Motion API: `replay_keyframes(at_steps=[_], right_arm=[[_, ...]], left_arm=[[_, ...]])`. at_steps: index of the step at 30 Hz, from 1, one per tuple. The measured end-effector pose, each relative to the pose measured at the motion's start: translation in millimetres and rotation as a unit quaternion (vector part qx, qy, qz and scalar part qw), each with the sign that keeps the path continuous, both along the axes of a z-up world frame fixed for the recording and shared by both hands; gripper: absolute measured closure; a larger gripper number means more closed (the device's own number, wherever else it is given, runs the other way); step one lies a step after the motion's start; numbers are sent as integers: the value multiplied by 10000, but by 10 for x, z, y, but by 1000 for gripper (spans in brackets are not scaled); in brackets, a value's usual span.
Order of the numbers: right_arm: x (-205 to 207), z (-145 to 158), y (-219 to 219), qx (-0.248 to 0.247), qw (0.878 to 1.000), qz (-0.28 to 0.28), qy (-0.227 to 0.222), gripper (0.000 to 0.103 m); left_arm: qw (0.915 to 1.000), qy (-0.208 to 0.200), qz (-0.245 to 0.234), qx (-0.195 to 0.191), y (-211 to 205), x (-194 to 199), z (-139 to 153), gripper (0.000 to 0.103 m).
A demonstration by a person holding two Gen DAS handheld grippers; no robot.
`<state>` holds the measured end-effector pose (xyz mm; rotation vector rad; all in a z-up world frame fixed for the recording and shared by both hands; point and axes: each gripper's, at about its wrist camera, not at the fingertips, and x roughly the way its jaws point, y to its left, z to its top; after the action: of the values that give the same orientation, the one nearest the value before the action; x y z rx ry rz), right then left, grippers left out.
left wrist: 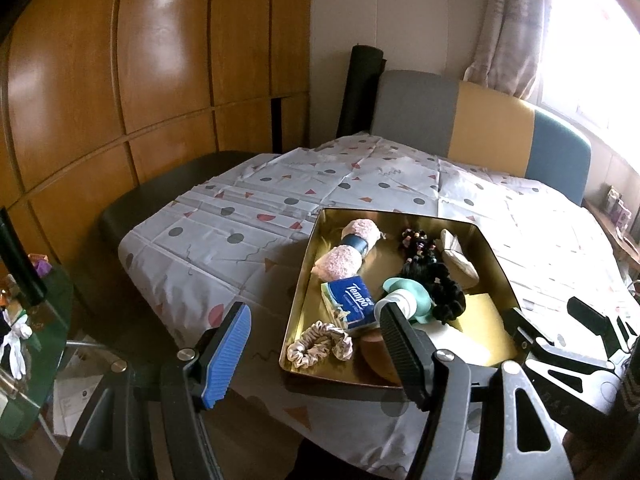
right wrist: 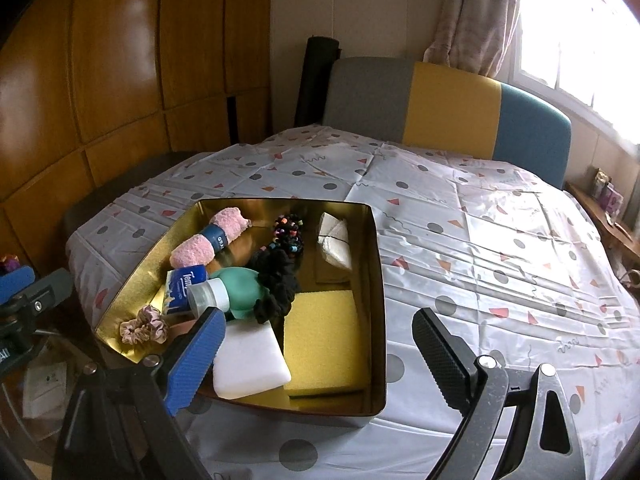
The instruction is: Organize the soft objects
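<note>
While both grippers hung above the near table edge, the left gripper (left wrist: 316,352) and right gripper (right wrist: 320,356) stood wide apart, empty. Pink scrunchie (right wrist: 143,325), tissue pack (right wrist: 185,285), black scrunchie (right wrist: 276,280) and yellow sponge (right wrist: 324,340) lay inside the gold tin (right wrist: 376,280).

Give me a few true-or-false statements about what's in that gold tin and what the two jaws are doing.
1. The pink scrunchie lies inside the gold tin. True.
2. The yellow sponge sits on the tablecloth outside the tin. False: it lies in the tin, beside the white sponge.
3. The left gripper grips the tissue pack. False: its jaws stand open, holding nothing.
4. The right gripper is open and empty. True.
5. The pink rolled socks wear a blue band. True.
</note>
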<state>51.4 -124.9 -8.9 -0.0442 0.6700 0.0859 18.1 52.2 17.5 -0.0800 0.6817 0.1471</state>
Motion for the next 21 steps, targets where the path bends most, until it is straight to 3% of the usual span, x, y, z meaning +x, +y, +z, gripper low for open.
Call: replay_keyframes(at_steps=[21], right_arm=[[-1, -31, -1, 27, 10000, -19, 27, 7]], left_arm=[[9999, 77, 64, 31, 13, 18, -45, 35]])
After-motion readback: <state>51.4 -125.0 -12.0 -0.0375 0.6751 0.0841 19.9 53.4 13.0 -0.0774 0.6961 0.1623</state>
